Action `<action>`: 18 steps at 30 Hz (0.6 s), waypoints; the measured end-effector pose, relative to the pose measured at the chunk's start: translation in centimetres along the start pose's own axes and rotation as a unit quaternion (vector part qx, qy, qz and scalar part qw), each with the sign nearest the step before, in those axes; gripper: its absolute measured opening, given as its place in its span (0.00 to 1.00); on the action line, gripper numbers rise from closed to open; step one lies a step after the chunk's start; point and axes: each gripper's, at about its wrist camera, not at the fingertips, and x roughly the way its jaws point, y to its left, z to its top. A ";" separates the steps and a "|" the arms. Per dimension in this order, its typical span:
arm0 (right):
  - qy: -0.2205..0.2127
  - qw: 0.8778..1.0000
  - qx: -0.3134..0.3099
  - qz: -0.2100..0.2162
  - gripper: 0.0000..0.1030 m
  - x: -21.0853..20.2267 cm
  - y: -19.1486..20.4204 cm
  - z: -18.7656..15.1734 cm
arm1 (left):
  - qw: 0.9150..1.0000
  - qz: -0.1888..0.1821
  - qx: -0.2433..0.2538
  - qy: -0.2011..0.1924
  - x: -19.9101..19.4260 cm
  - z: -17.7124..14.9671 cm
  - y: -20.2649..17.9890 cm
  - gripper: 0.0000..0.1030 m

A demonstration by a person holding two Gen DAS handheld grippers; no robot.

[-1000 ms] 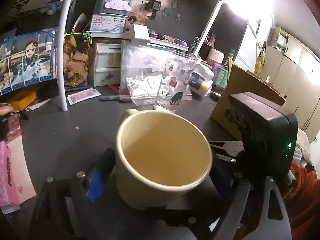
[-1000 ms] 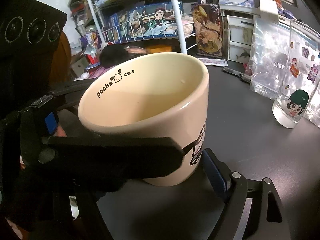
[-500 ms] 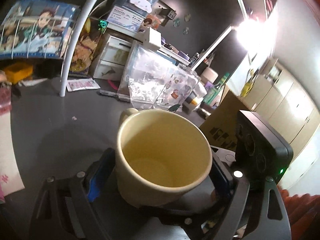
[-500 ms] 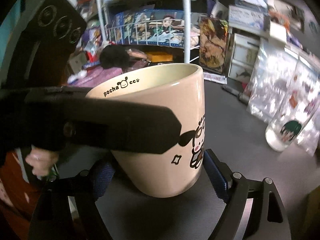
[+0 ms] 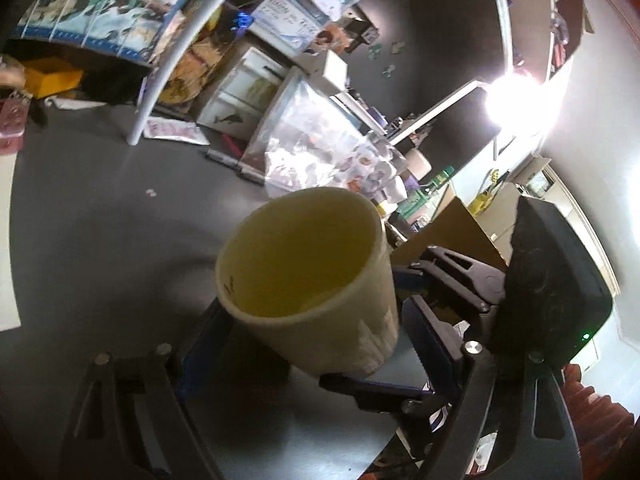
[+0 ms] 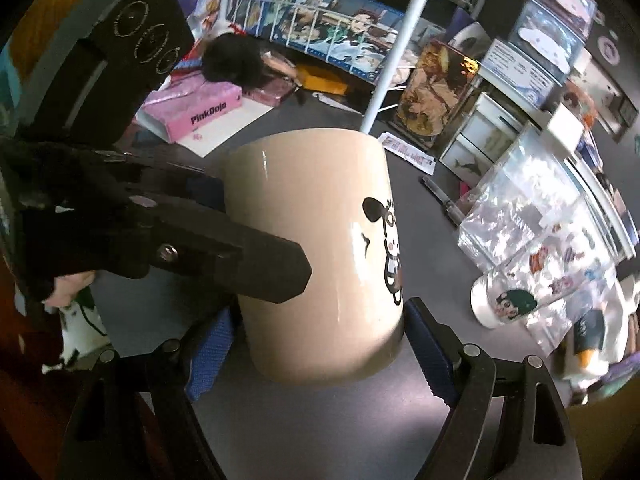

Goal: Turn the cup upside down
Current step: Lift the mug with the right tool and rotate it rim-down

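Observation:
A cream mug with a black cartoon dog print (image 6: 320,248) is held off the dark table, tilted. In the left wrist view I look into its open mouth (image 5: 304,280). My left gripper (image 5: 316,344) is shut on the mug's lower body, blue pads on either side. My right gripper (image 6: 316,340) also closes on the mug near its base from the other side. The left gripper's black finger (image 6: 240,256) crosses the mug's side in the right wrist view. The mug's handle is hidden.
A sticker-covered clear glass (image 6: 536,300) and plastic bags (image 6: 536,200) lie to the right. A white rack pole (image 6: 396,48), pens (image 6: 440,200), a pink box (image 6: 200,108) and small drawers (image 5: 244,92) crowd the table's back. A cardboard box (image 5: 452,236) stands right of the mug.
Both grippers have lifted the mug off the table and are turning it; its rim has tipped away from the right camera, and the background has rotated in both views.

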 end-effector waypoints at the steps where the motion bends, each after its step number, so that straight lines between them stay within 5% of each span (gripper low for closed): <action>1: 0.000 1.000 -0.003 -0.003 0.78 0.1 0.1 0.1 | 1.000 0.004 0.000 -0.001 0.0 -0.1 0.2 0.82; 13: -0.011 0.997 -0.058 -0.044 0.78 0.3 1.9 0.5 | 0.999 0.047 0.001 0.003 -3.2 -1.2 1.2 0.85; 15: -0.015 0.995 -0.080 -0.056 0.78 0.3 2.6 0.3 | 0.997 0.069 0.015 0.000 -4.2 -1.5 1.0 0.85; 18: -0.022 0.992 -0.103 -0.071 0.78 0.3 3.3 0.0 | 0.986 0.154 0.050 -0.028 -6.7 -1.1 0.7 0.85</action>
